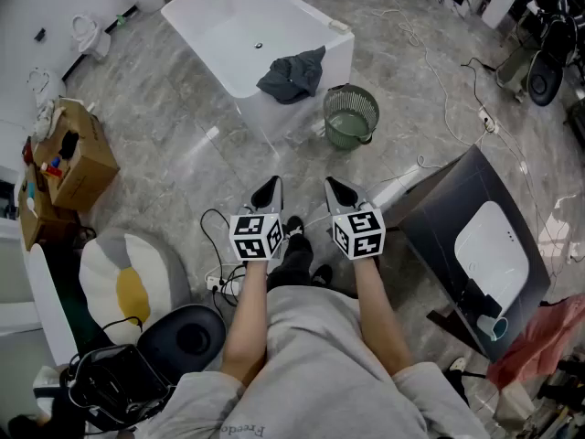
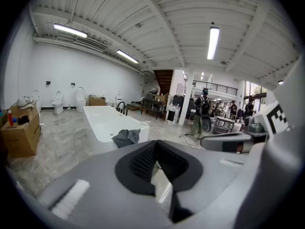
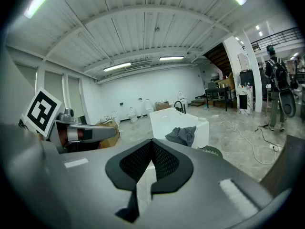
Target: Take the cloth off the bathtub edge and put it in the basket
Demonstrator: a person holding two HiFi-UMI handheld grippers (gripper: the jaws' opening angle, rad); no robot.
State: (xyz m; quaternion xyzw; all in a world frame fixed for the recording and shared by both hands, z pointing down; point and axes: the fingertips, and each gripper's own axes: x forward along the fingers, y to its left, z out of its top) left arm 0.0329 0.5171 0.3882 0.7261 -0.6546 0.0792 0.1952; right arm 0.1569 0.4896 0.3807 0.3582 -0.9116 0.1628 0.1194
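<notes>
A dark grey cloth [image 1: 292, 75] lies crumpled over the near edge of the white bathtub [image 1: 210, 7]; it also shows as the cloth [image 2: 126, 137] and the cloth [image 3: 181, 135] in the two gripper views. A green wire basket [image 1: 351, 115] stands on the floor just right of the tub's corner; only the basket's rim [image 3: 211, 151] peeks out in the right gripper view. My left gripper [image 1: 271, 190] and right gripper [image 1: 337, 191] are held side by side in front of the person, well short of the tub. Both are shut with nothing between the jaws.
A cardboard box [image 1: 76, 155] with bottles stands at the left, a round cushion [image 1: 123, 277] and a black case [image 1: 187, 335] near the person's feet. A dark panel with a white basin [image 1: 484, 245] leans at the right. Cables [image 1: 439, 80] trail over the marble floor. People [image 2: 204, 109] stand far off.
</notes>
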